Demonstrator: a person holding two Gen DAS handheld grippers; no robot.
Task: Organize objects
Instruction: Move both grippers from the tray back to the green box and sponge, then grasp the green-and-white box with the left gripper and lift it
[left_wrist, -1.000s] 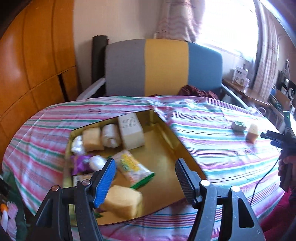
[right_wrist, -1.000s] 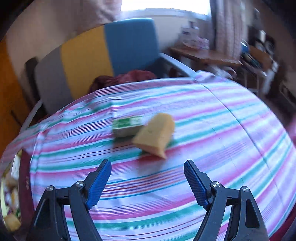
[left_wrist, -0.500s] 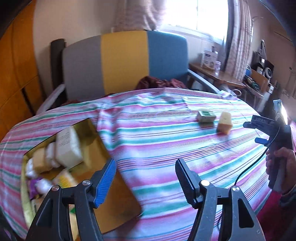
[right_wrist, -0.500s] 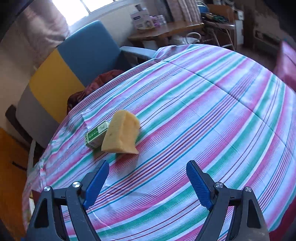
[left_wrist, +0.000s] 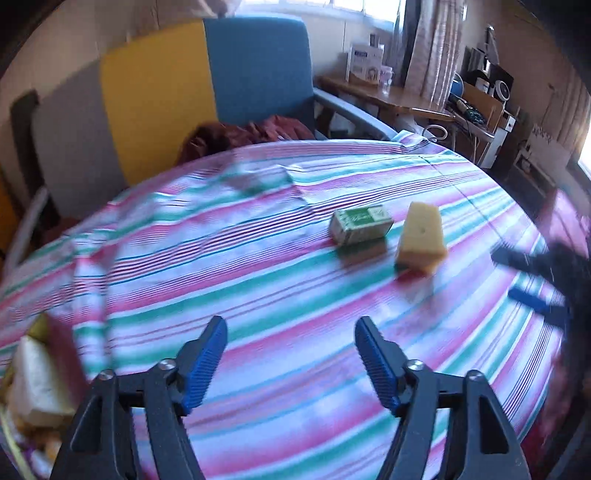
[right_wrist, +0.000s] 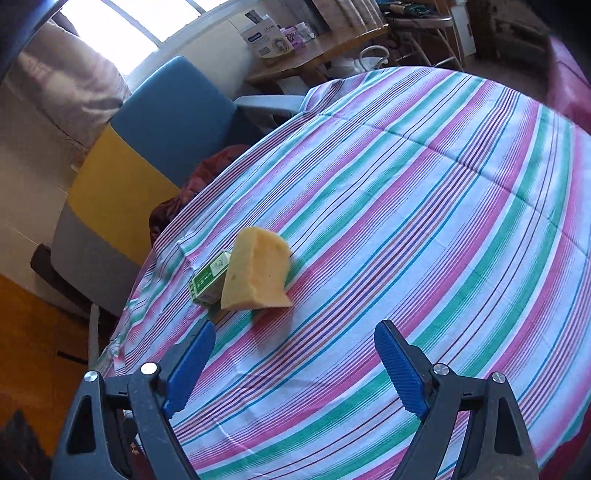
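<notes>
Both grippers (left_wrist: 290, 356) (right_wrist: 295, 363) open, cheese wedge (right_wrist: 258, 273) untouched

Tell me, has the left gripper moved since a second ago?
Yes. The left gripper swung right, away from the gold tray toward the cheese wedge.

- A lived-in home room, not a lab or shop.
- The bench (right_wrist: 443, 221) wears a striped household tablecloth.
- At its far side stands an armchair (left_wrist: 166, 85) in grey, yellow and blue, with a dark red garment (left_wrist: 243, 134) on the seat.
- Far right, a cluttered wooden side desk (left_wrist: 391, 98) sits by patterned curtains (left_wrist: 428, 48) and a bright window (right_wrist: 110, 33).
</notes>
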